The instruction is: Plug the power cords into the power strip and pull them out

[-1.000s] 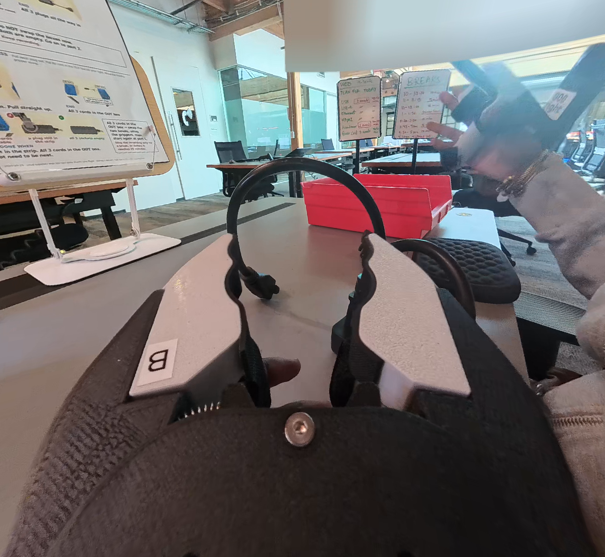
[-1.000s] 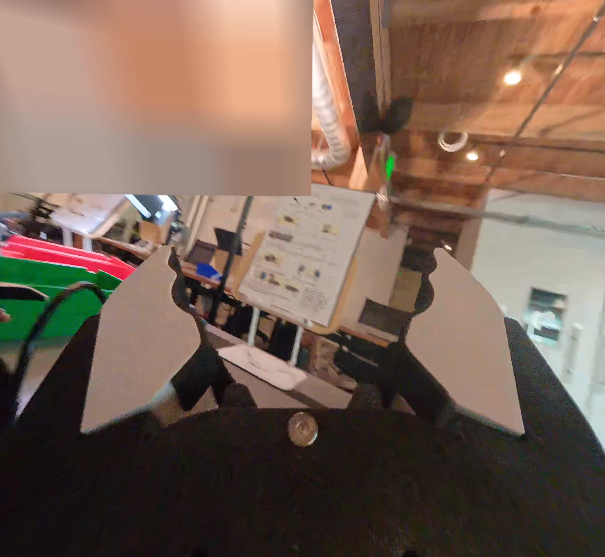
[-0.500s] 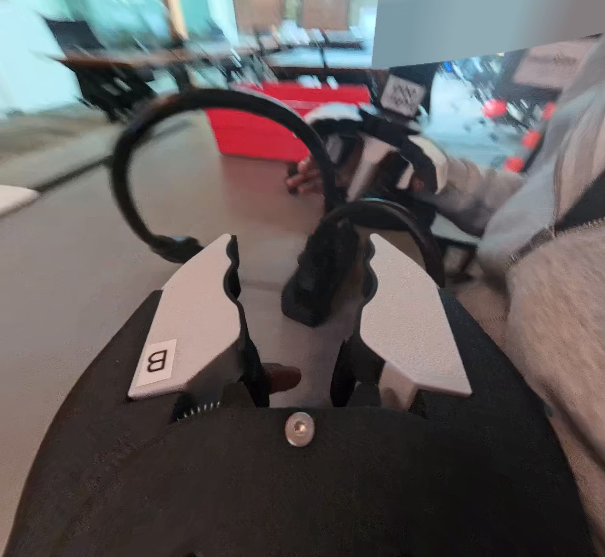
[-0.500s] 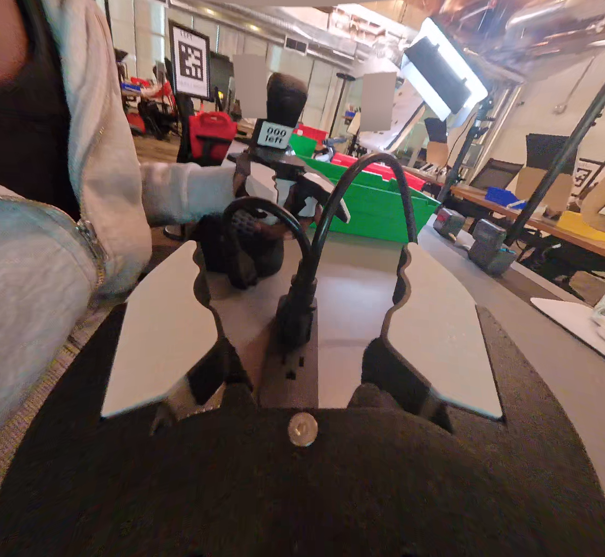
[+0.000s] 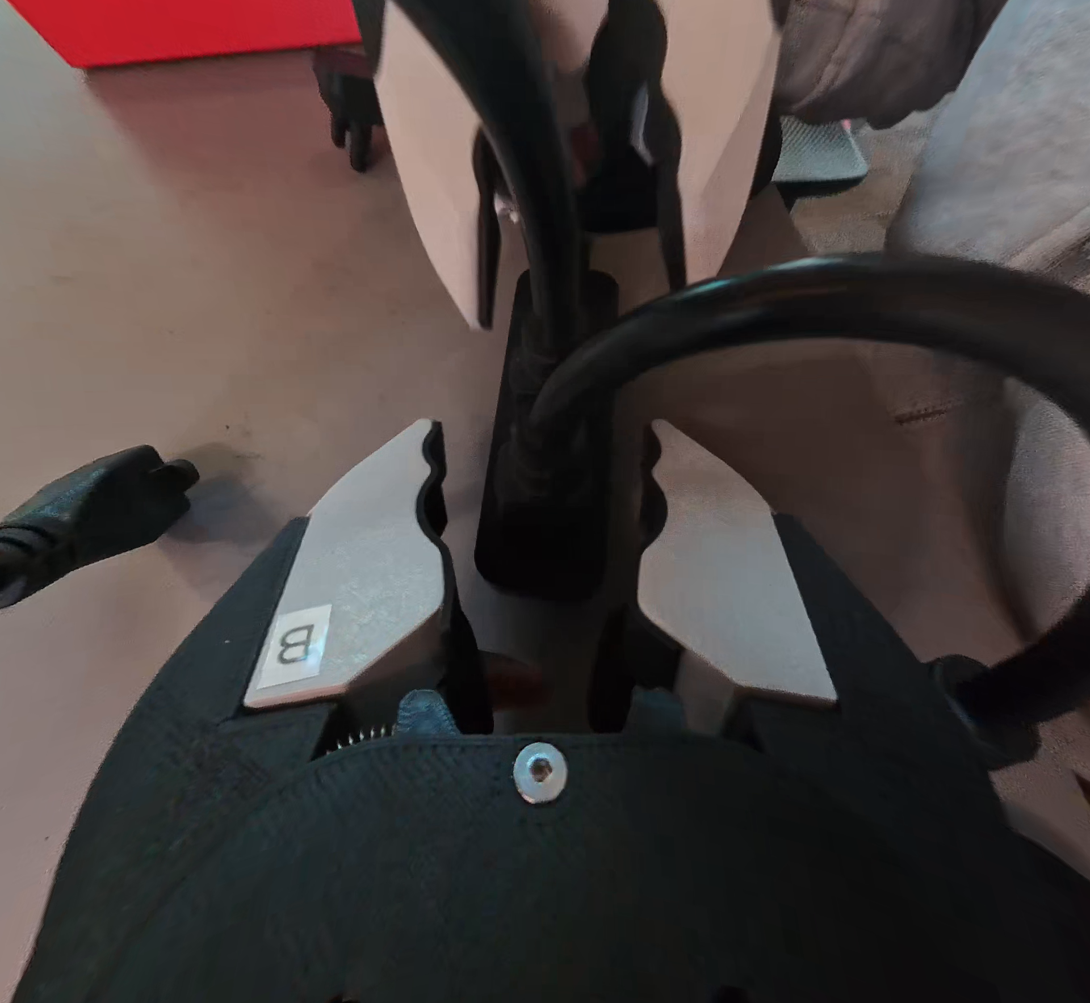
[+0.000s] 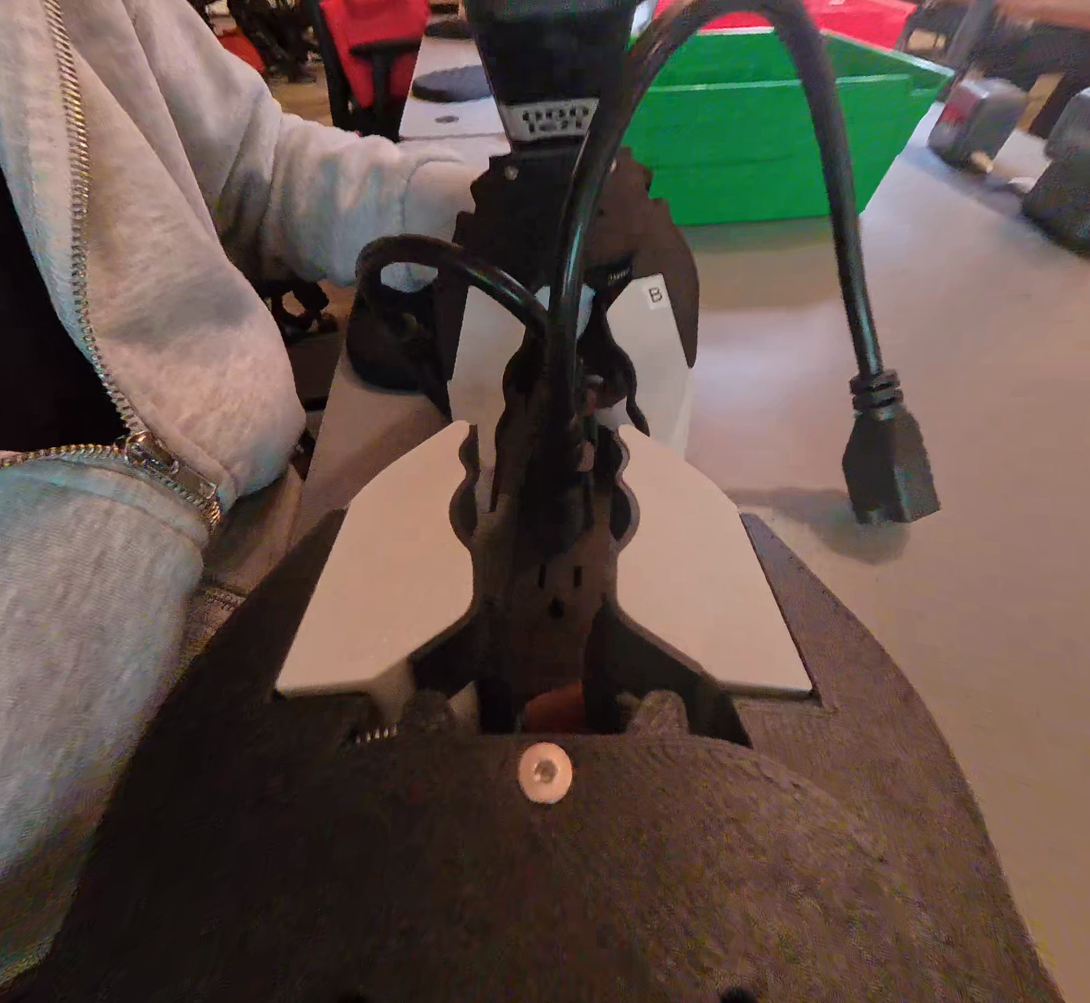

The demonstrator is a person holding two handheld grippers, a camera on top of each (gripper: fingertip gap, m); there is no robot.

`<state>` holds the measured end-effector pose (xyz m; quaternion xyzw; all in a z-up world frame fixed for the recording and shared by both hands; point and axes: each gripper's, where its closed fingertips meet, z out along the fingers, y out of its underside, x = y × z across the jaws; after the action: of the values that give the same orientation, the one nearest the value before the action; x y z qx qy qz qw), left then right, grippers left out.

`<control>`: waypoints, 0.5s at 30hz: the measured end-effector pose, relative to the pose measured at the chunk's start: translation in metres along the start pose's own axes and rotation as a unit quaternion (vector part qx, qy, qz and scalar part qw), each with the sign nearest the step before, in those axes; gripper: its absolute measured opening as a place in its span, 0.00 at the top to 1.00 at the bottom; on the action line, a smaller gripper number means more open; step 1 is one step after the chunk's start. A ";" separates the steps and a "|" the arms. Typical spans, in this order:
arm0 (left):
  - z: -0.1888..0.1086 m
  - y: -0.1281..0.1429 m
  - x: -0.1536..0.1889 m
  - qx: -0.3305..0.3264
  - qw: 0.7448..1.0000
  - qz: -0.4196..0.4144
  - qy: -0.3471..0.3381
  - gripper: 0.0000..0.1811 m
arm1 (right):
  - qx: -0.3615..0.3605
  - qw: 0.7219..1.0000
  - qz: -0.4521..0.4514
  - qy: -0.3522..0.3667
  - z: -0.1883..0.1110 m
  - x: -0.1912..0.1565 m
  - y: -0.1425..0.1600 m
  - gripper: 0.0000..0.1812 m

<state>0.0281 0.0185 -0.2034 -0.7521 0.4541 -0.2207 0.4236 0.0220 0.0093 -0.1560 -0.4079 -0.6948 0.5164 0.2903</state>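
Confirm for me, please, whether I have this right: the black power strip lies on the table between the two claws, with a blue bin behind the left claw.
Not quite: the bin is green, not blue, as the right wrist view shows. The black power strip does lie on the table between the left claw and the right claw.

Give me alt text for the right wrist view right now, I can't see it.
The right gripper straddles the near end of a black power strip on a grey table, its jaws close around the strip. Two black cords rise from the strip, and the left gripper faces it from the far end. A green bin sits behind.
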 end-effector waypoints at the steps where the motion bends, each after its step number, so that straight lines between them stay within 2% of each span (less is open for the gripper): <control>1: -0.002 -0.003 -0.001 0.012 1.000 -0.004 0.000 0.67 | -0.022 1.000 -0.001 -0.004 0.004 -0.001 0.005 0.77; 4: -0.003 -0.003 -0.002 0.016 1.000 -0.021 0.012 0.73 | -0.091 0.996 -0.010 -0.011 0.015 -0.003 0.021 0.75; 7: 0.000 0.003 0.001 -0.009 0.999 -0.019 0.024 0.76 | -0.136 0.990 -0.024 -0.002 0.023 -0.003 0.034 0.76; 13: 0.001 0.006 0.001 -0.019 0.999 -0.014 0.025 0.76 | -0.131 0.990 -0.042 0.012 0.021 -0.005 0.034 0.77; 15: 0.000 0.007 0.002 -0.020 0.999 -0.020 0.036 0.72 | -0.117 0.993 -0.033 0.006 0.020 -0.006 0.031 0.77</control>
<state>0.0259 0.0151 -0.2094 -0.7609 0.4587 -0.2467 0.3870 0.0167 -0.0009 -0.1911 -0.4192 -0.7616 0.4193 0.2615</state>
